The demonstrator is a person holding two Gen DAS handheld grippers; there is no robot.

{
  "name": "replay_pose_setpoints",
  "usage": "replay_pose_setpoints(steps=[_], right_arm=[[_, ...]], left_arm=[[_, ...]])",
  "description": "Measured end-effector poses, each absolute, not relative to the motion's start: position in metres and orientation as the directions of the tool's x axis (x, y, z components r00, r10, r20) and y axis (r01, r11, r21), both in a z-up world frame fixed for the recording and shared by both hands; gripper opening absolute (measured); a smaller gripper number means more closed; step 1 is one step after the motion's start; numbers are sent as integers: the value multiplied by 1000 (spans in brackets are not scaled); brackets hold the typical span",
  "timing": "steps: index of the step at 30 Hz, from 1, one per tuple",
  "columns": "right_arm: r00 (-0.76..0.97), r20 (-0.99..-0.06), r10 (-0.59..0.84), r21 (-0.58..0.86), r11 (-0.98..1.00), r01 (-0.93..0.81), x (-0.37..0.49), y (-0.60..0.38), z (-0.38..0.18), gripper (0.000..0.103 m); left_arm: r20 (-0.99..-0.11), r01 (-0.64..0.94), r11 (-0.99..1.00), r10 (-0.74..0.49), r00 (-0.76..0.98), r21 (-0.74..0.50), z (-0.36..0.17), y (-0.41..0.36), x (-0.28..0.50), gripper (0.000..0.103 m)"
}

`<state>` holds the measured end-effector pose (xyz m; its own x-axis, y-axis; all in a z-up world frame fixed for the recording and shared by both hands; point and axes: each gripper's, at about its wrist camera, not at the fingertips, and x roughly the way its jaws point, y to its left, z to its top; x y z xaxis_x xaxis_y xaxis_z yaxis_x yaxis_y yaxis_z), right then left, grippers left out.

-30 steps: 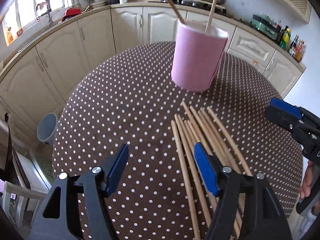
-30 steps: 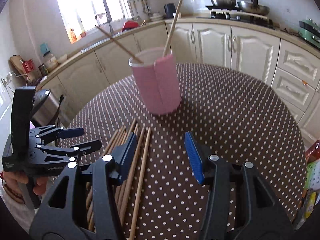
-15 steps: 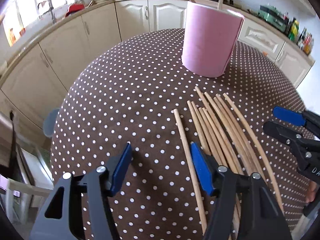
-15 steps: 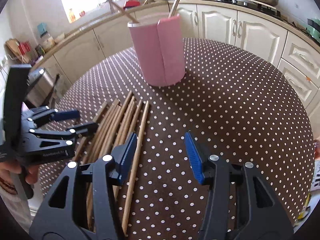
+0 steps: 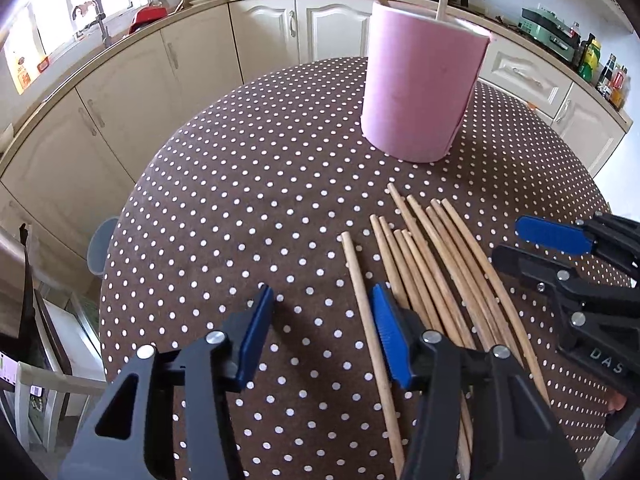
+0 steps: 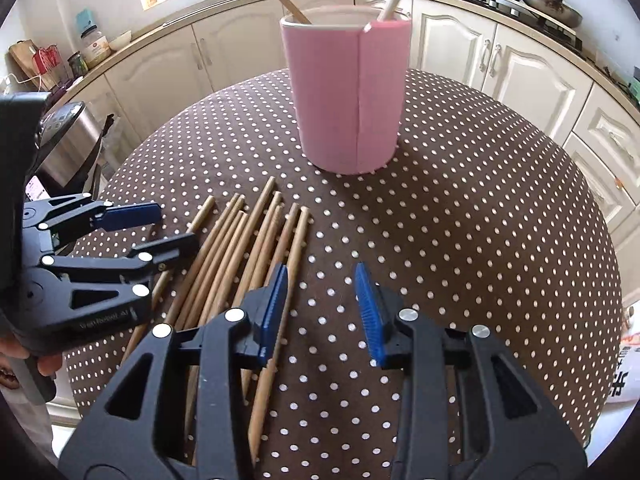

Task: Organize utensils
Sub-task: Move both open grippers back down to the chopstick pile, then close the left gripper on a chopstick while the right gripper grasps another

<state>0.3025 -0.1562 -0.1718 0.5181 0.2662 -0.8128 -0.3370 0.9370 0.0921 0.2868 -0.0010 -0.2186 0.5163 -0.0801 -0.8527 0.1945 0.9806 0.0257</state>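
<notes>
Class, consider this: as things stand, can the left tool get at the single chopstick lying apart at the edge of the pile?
Probably yes. The lone chopstick lies between the left tool's closing but unshut jaws, with only bare tablecloth beside it.

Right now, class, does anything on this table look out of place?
Yes: a loose bundle of wooden sticks lies flat on the dotted tablecloth, while only two stand in the pink holder.

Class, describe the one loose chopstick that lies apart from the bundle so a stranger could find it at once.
Start at the pink cup on the dotted table. In front of it lies a bundle of chopsticks. The lone chopstick lies on the bundle's window side, with a gap between it and the rest.
</notes>
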Motion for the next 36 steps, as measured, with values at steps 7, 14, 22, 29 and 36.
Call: replay_pose_setpoints(steps=[7, 14, 22, 29, 36], right_arm=[[484, -846, 225, 49, 936, -349, 313, -142, -176, 22], [405, -893, 195, 29, 924, -381, 330, -127, -172, 21], [353, -918, 180, 24, 914, -404, 344, -106, -179, 15], [371, -900, 231, 85, 926, -368, 349, -114, -179, 6], [444, -842, 306, 151, 924, -350, 337, -136, -147, 6]], left_arm=[[-854, 205, 979, -87, 514, 23, -220, -4, 291, 47], [-863, 220, 975, -94, 497, 20, -218, -14, 298, 30], [-868, 225, 974, -111, 485, 1, -217, -21, 303, 20], [-870, 205, 978, -134, 474, -39, -212, -15, 312, 6], [-820, 237, 971, -171, 547, -44, -166, -19, 306, 6]])
